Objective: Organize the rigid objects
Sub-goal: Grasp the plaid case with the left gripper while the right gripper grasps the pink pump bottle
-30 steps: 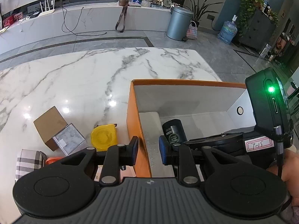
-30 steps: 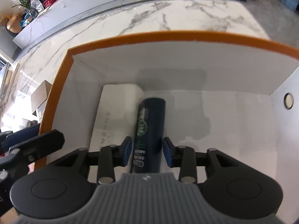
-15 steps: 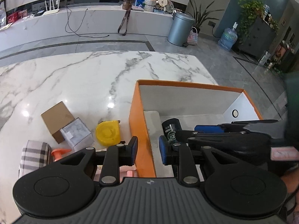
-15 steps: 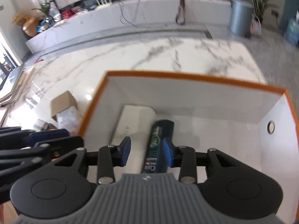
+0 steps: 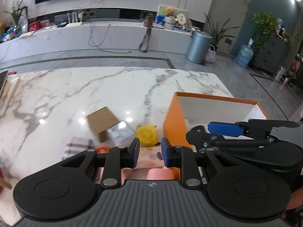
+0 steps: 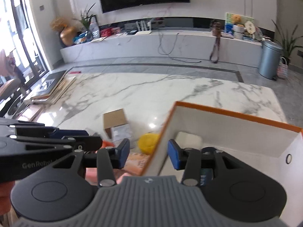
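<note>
An orange box with white inside (image 5: 171,121) (image 6: 227,124) stands on the marble table. In it lie a white block (image 6: 188,139) and a dark can (image 6: 206,172), partly hidden behind my right fingers. My right gripper (image 6: 148,154) is open and empty, raised over the box's left wall. My left gripper (image 5: 150,152) is open and empty above a pink packet (image 5: 149,156). Left of the box lie a yellow tape measure (image 5: 146,134) (image 6: 147,141), a brown carton with a clear case (image 5: 108,123), a plaid pouch (image 5: 75,146) and an orange item (image 5: 102,149).
My right gripper's body (image 5: 246,141) shows at the right of the left wrist view. Flat frames or boards (image 6: 53,89) lie at the table's far left edge. The floor, a metal bin (image 5: 198,47) and a low cabinet lie beyond.
Both grippers have lifted and pulled back. My right gripper released the dark can into the box, opened wider and shifted left over the box wall. My left gripper moved left, off the wall.
</note>
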Demonstrator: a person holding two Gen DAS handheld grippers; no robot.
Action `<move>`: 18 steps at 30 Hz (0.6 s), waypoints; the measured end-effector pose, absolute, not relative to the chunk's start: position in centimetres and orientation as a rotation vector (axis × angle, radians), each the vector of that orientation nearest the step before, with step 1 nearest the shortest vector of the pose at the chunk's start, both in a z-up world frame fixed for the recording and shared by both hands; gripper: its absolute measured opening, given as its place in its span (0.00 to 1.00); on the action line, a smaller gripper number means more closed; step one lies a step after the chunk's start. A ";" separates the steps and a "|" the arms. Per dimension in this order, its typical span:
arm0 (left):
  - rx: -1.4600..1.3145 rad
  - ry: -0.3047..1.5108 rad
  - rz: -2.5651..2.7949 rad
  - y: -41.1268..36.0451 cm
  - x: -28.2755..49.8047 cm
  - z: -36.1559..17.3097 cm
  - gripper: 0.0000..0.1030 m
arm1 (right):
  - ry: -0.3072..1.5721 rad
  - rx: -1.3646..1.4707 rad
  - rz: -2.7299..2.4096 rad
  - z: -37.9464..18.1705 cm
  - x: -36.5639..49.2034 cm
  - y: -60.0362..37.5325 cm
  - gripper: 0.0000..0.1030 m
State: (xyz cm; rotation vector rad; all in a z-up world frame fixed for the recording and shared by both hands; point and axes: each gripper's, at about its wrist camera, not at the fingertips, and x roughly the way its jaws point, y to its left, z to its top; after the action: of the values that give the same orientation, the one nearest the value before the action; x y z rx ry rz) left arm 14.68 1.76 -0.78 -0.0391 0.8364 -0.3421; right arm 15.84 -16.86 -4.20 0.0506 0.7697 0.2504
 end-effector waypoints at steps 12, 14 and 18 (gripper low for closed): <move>-0.096 0.856 -0.182 8.5 15.8 -2.2 0.54 | 0.819 -0.024 0.375 -5.3 16.3 -10.1 0.44; -0.079 0.889 -0.187 9.0 16.7 -3.2 0.65 | 0.838 -0.037 0.392 -6.0 16.5 -8.9 0.46; -0.037 0.955 -0.156 9.4 18.4 -5.3 0.71 | 0.890 -0.068 0.410 -7.7 17.3 -6.7 0.51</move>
State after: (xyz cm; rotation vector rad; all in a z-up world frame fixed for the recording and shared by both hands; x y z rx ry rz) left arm 18.35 9.42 -5.30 -0.0368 0.9554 -0.1557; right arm 17.31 -6.70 -7.72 -0.0675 0.8897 0.4103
